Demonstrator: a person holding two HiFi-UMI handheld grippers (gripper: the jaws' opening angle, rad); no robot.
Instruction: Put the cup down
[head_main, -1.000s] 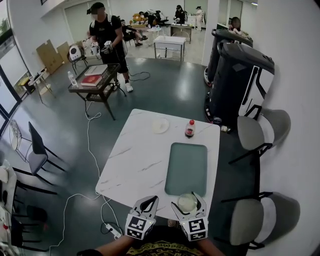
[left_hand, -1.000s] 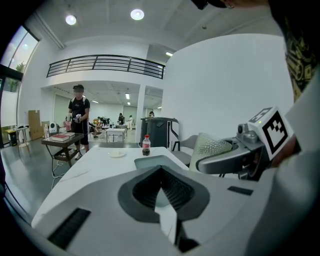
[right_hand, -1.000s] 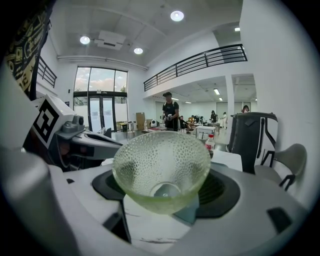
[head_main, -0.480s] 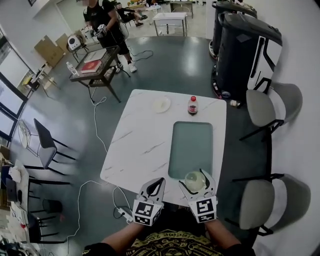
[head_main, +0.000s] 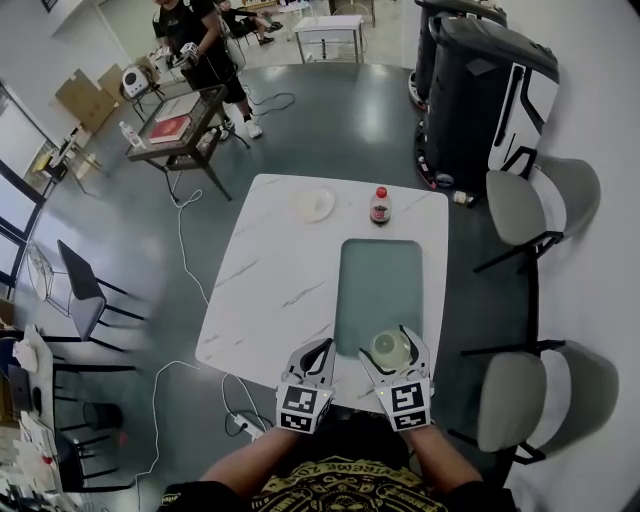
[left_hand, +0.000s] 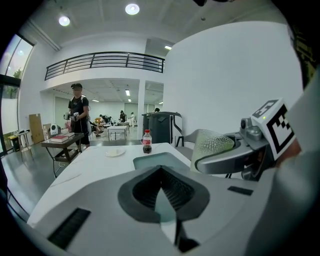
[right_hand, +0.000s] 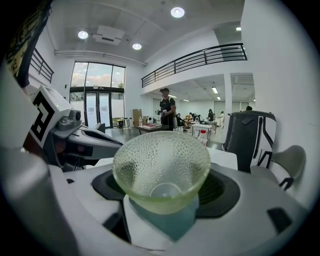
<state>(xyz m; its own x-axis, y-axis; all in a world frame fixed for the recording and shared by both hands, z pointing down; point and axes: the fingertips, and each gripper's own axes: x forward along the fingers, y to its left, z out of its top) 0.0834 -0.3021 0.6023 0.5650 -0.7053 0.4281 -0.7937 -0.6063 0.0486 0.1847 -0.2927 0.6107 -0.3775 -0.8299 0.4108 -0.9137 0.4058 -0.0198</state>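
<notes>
A pale green dimpled glass cup (head_main: 390, 347) sits upright between the jaws of my right gripper (head_main: 387, 350), which is shut on it. In the right gripper view the cup (right_hand: 161, 167) fills the middle and is empty. It hangs over the near end of a teal mat (head_main: 378, 285) on the white marble table (head_main: 280, 270); I cannot tell whether it touches the mat. My left gripper (head_main: 318, 352) is just left of it at the table's near edge, jaws together, holding nothing. The left gripper view shows the cup (left_hand: 212, 146) to its right.
A red-capped cola bottle (head_main: 379, 205) and a small white plate (head_main: 314, 204) stand at the table's far end. Grey chairs (head_main: 515, 400) line the right side, with a black machine (head_main: 480, 80) beyond. A person (head_main: 190, 40) stands by a far side table.
Both grippers have moved slightly forward, from off the table's near edge to over it. The cup stays held and is now over the mat's near end.
</notes>
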